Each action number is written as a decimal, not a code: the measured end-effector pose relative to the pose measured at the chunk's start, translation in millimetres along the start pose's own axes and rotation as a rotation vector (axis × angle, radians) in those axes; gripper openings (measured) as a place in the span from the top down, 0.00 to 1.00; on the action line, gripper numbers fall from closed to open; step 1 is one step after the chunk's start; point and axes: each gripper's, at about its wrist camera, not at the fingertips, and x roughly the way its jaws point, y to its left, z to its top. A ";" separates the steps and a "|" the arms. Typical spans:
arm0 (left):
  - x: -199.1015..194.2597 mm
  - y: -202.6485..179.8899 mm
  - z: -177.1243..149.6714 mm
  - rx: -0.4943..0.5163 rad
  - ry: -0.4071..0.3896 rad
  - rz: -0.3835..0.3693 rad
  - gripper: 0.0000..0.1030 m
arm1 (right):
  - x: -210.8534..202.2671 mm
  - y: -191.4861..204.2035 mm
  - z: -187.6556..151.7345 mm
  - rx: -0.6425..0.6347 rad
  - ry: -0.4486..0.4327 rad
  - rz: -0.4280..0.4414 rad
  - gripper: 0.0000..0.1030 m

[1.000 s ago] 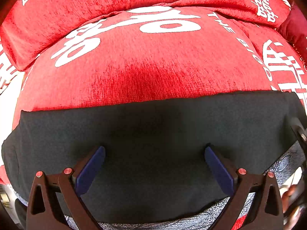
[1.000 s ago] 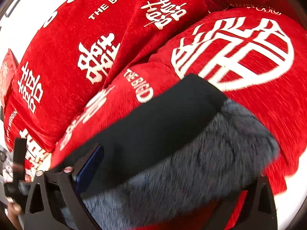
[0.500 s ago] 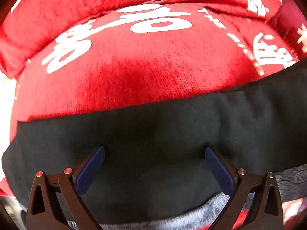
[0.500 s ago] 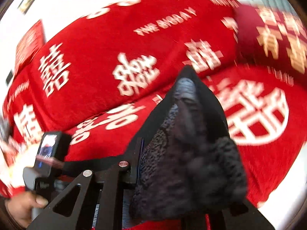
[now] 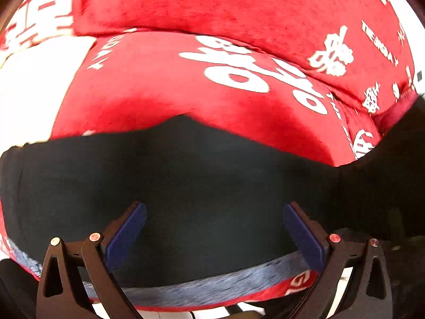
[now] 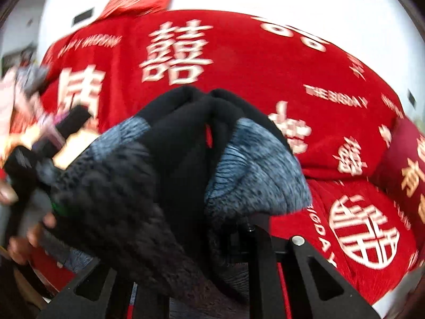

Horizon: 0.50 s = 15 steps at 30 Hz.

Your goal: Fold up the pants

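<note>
One pair of pants [image 5: 202, 186], black outside with a grey fleecy lining, lay across the red bed cover [image 5: 164, 93]. In the left wrist view the left gripper [image 5: 212, 228] stood just above the flat black cloth, its two blue pads spread wide apart with nothing pinched between them; the cloth ran from the left edge of the bed cover under both fingers and off to the right, where it rose dark toward the frame's edge. A strip of the grey lining [image 5: 217, 284] showed along the near hem, close to the bed's near edge.

In the right wrist view the right gripper [image 6: 202, 279] was clamped on a bunched part of the pants [image 6: 180, 164], lifted clear of the bed cover [image 6: 239, 61]; its jaws had just been closing, with the cloth between them. The bunch hid the fingertips, black folds on top and grey lining spilling to either side. One hand [image 6: 29, 236] showed blurred at the left edge, holding the other gripper's handle. The cover bore white printed characters and letters, and a darker red pillow [image 6: 406, 159] lay at the right.
</note>
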 end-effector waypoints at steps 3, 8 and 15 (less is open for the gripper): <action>-1.8 27.2 -10.8 -0.020 -0.013 0.027 0.00 | 16.3 43.2 -15.4 -0.112 0.046 -0.003 0.84; -0.3 63.1 -21.7 -0.102 -0.028 0.014 0.00 | 55.4 106.6 -54.0 -0.301 0.169 -0.049 0.84; -4.0 66.4 -26.4 -0.097 -0.048 -0.017 0.00 | 67.0 141.0 -78.0 -0.471 0.219 -0.169 0.72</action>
